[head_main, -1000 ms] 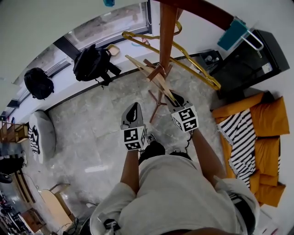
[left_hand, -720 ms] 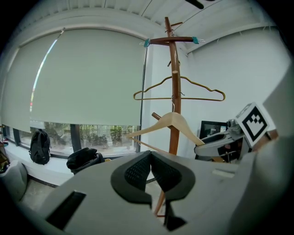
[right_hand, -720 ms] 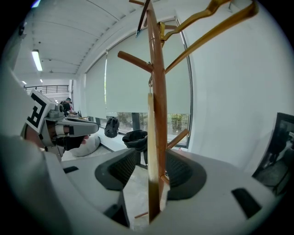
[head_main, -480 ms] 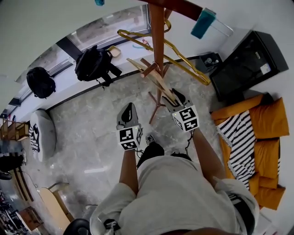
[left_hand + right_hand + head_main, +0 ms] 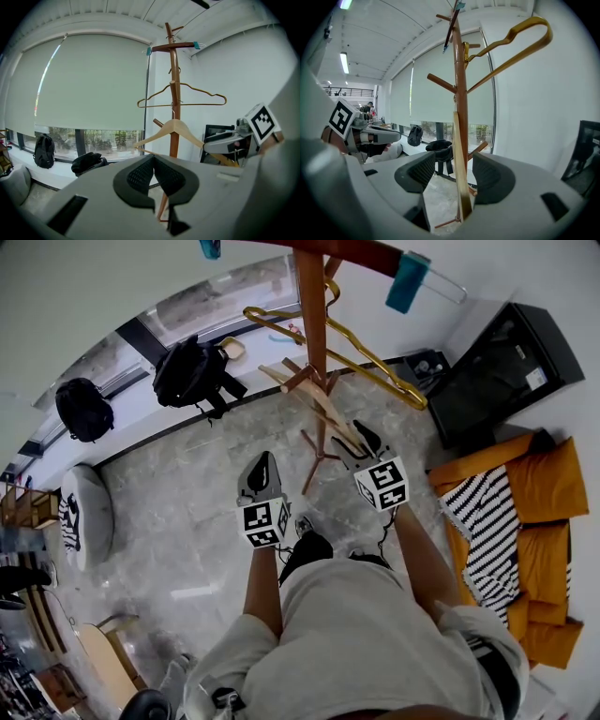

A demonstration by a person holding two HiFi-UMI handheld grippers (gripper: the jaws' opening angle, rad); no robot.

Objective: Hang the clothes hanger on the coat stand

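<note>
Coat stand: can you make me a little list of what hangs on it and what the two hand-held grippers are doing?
Stand: brown wooden coat stand, upright
Hangers: gold hanger higher up; wooden hanger lower down
Right hand-held gripper: jaws apart, just been opening; the wooden hanger's arm stands between them, not squeezed
Left hand-held gripper: jaws together, holding nothing

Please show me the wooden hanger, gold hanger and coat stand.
wooden hanger (image 5: 174,125): left gripper view, its middle peak.
gold hanger (image 5: 411,393): head view, its looped end.
coat stand (image 5: 174,70): left gripper view, its pole.
</note>
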